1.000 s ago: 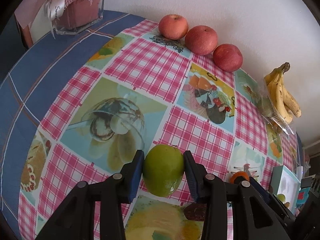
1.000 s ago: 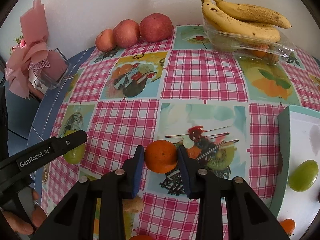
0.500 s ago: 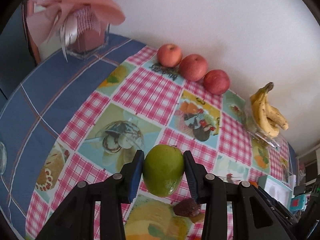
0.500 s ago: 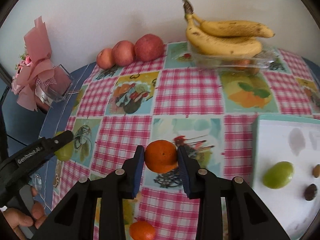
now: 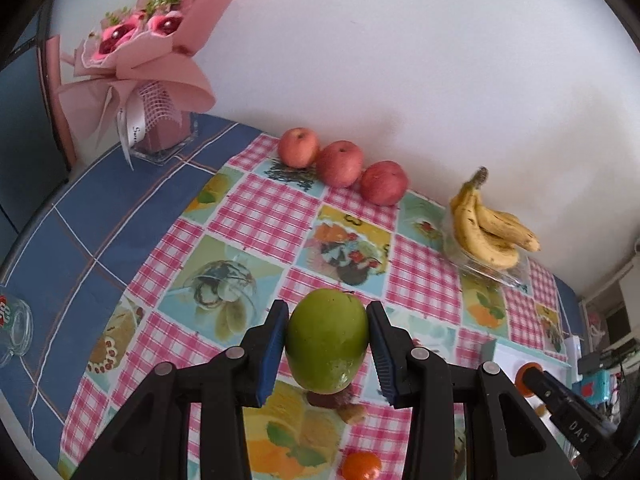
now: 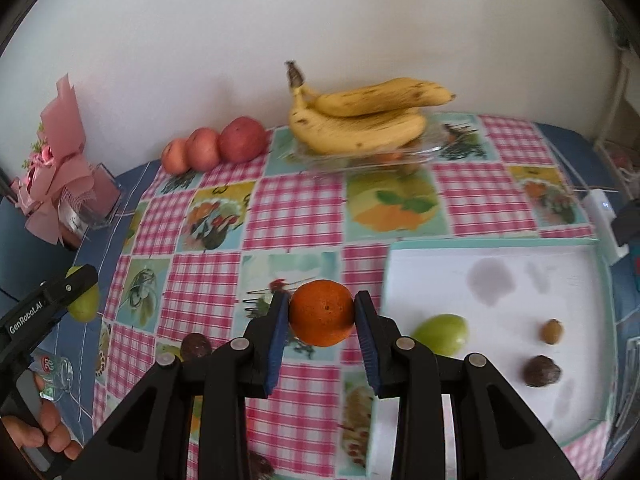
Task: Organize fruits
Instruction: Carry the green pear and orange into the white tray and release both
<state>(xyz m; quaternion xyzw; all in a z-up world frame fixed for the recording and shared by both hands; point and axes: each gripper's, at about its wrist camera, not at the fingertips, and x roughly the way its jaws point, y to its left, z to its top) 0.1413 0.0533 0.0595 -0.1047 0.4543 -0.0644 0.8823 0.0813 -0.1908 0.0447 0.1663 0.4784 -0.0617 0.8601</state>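
My left gripper point(image 5: 327, 346) is shut on a green mango-like fruit point(image 5: 327, 340) and holds it above the checked tablecloth. My right gripper point(image 6: 322, 336) is shut on an orange point(image 6: 322, 312), held above the cloth just left of the white tray point(image 6: 492, 248). The tray holds another green fruit point(image 6: 442, 334), a dark round fruit point(image 6: 542, 371) and a small brown one point(image 6: 553, 331). In the right wrist view the left gripper and its green fruit point(image 6: 84, 305) show at the far left. A loose orange point(image 5: 361, 466) and a dark fruit point(image 5: 326, 399) lie on the cloth below the left gripper.
Three red apples point(image 5: 340, 163) line the wall. A banana bunch point(image 6: 360, 120) rests on a clear plastic box point(image 6: 360, 160). A pink bouquet in a glass vase point(image 5: 148, 60) stands at the back left. A glass jar point(image 5: 14, 326) lies on the blue cloth at left.
Both grippers have risen and pulled back from the table with their fruits. The right one has shifted toward the white tray, which now shows more fully.
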